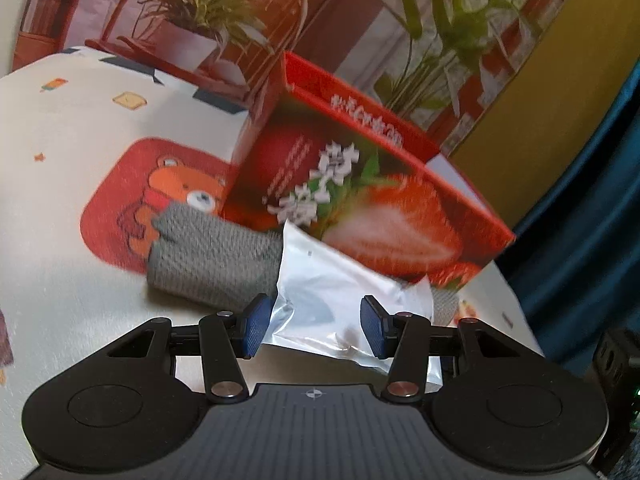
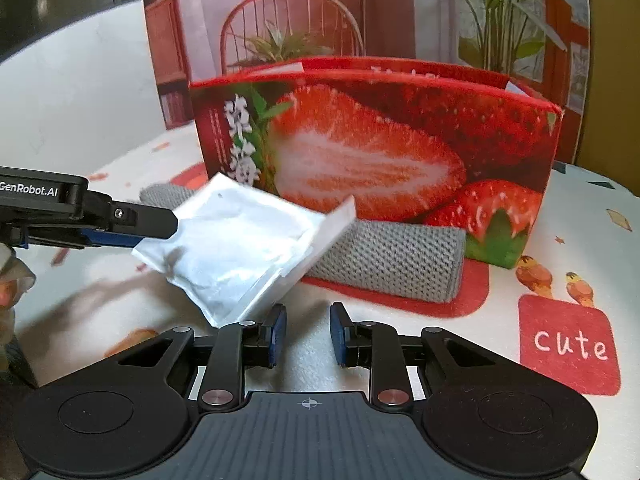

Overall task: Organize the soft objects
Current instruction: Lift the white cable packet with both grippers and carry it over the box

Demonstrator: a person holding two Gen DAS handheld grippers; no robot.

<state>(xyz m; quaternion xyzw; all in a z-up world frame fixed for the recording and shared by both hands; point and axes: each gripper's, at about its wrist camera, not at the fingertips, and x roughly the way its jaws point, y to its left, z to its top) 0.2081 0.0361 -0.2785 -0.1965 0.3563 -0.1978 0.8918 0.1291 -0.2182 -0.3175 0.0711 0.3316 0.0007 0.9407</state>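
A white soft plastic pouch [image 1: 332,300] sits between the pads of my left gripper [image 1: 314,328], which grips its near edge and holds it above the table. In the right wrist view the pouch [image 2: 240,244] hangs tilted from the left gripper's fingers [image 2: 140,224]. A grey knitted roll [image 1: 212,260] lies on the table against a red strawberry-print box [image 1: 360,184]. The roll [image 2: 392,260] and the box [image 2: 380,148] also show in the right wrist view. My right gripper [image 2: 308,336] is open and empty, low over the table just in front of the pouch.
The white tablecloth [image 2: 400,344] carries red patches, a bear print [image 1: 160,200] and a "cute" patch [image 2: 568,344]. A printed backdrop [image 2: 320,12] of a chair and plants stands behind the box. A dark blue curtain [image 1: 600,200] hangs at right.
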